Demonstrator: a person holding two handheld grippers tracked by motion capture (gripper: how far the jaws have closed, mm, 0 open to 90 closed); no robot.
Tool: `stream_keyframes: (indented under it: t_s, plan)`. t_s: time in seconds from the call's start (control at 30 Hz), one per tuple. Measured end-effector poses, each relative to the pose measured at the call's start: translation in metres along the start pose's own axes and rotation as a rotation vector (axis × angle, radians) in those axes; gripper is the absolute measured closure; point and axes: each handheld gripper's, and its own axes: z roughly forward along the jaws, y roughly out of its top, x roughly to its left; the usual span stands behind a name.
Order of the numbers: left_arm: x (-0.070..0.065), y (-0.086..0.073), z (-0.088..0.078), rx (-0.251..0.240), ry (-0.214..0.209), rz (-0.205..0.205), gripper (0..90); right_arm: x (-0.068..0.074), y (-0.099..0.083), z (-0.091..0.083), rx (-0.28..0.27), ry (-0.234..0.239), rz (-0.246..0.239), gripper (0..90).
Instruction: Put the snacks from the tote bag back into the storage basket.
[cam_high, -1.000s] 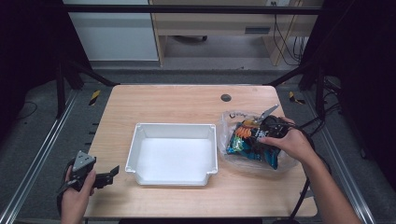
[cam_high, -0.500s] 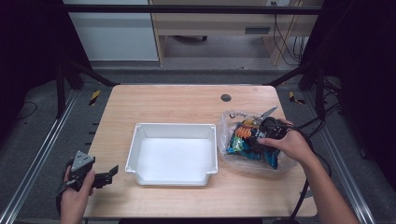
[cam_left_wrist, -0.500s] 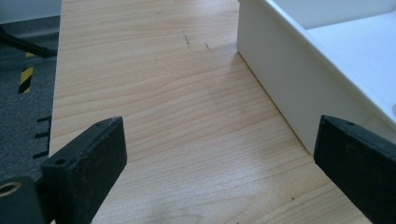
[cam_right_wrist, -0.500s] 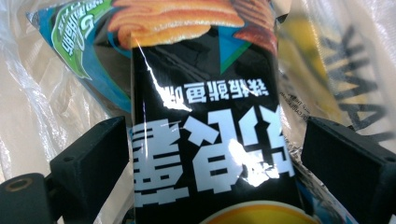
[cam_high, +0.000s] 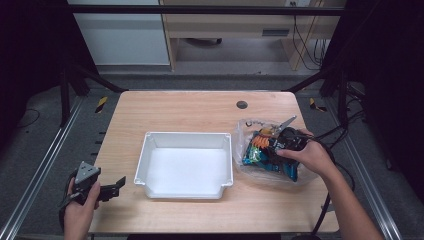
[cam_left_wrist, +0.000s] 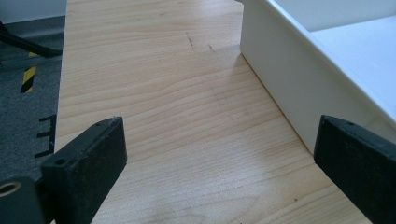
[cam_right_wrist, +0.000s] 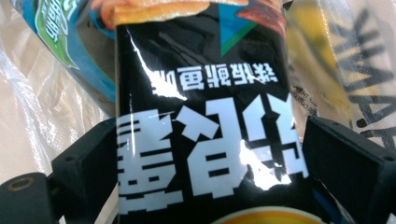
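In the high view, the right gripper (cam_high: 283, 144) sat in the clear plastic bag of snack packets (cam_high: 250, 162), just right of the white rectangular plastic bin (cam_high: 227, 162); the left gripper (cam_high: 116, 186) hung left of that bin. In the left gripper view, jaws stood wide, empty. In the right gripper view, jaws flanked the glossy black snack packet (cam_right_wrist: 205, 126), its long axis running away between them, toward the bin's far side; grip uncertain.
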Motion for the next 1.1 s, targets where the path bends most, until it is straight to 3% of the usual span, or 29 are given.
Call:
stream_keyframes:
  t_s: [0.47,0.73,0.97,1.1]
  plan:
    - [0.000,0.000,0.000,0.002,0.000,0.003,2.4,0.000,-0.001,0.008,0.029,0.007,0.005,7.6]
    - [0.000,0.000,0.000,0.002,-0.001,0.004,2.4,0.002,-0.003,0.013,0.019,0.014,-0.004,7.8]
    - [0.000,0.000,0.000,0.002,-0.001,0.003,2.4,0.001,-0.006,0.006,-0.002,0.018,-0.019,26.6]
    - [0.000,0.000,0.000,0.003,-0.001,0.004,2.4,0.002,-0.008,0.001,-0.012,0.016,-0.031,31.6]
